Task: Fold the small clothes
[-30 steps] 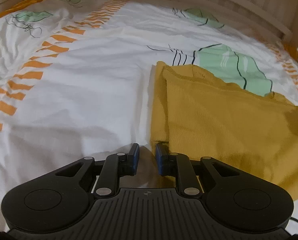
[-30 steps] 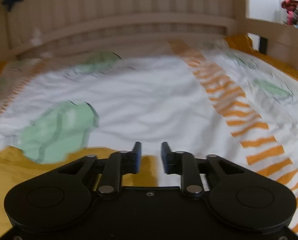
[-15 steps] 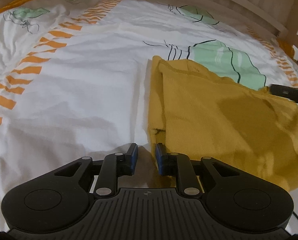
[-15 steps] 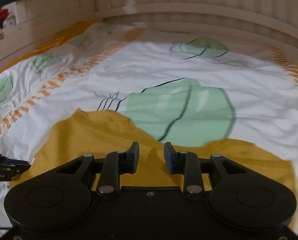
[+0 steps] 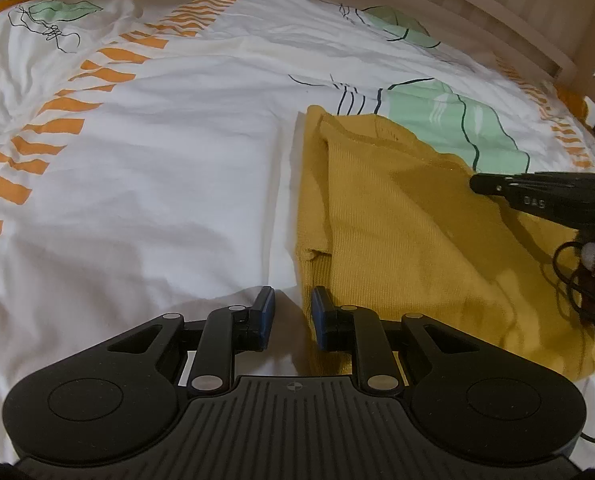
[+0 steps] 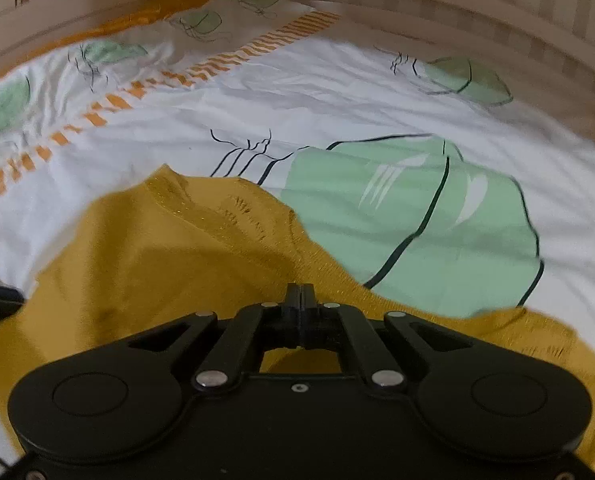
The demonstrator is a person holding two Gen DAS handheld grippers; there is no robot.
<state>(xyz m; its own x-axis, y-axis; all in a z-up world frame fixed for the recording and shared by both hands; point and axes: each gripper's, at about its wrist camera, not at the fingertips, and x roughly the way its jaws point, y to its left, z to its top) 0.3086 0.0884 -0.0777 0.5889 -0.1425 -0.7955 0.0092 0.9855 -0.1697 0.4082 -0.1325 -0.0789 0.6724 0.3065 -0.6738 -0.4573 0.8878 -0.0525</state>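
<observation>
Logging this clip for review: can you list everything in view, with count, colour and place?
knit garment: one, mustard yellow, lying partly folded on the bed, right of centre in the left wrist view.
bedsheet: one, white with green leaf prints and orange dashed stripes, under the garment.
bed frame: one, pale wood slats, along the far edge.
cable: black, looped, hanging by the right gripper.
left gripper: black with blue pads, jaws slightly apart, at the garment's near left edge, nothing between the pads.
right gripper: black, jaws shut, at the garment's far edge; whether cloth is pinched cannot be told.
</observation>
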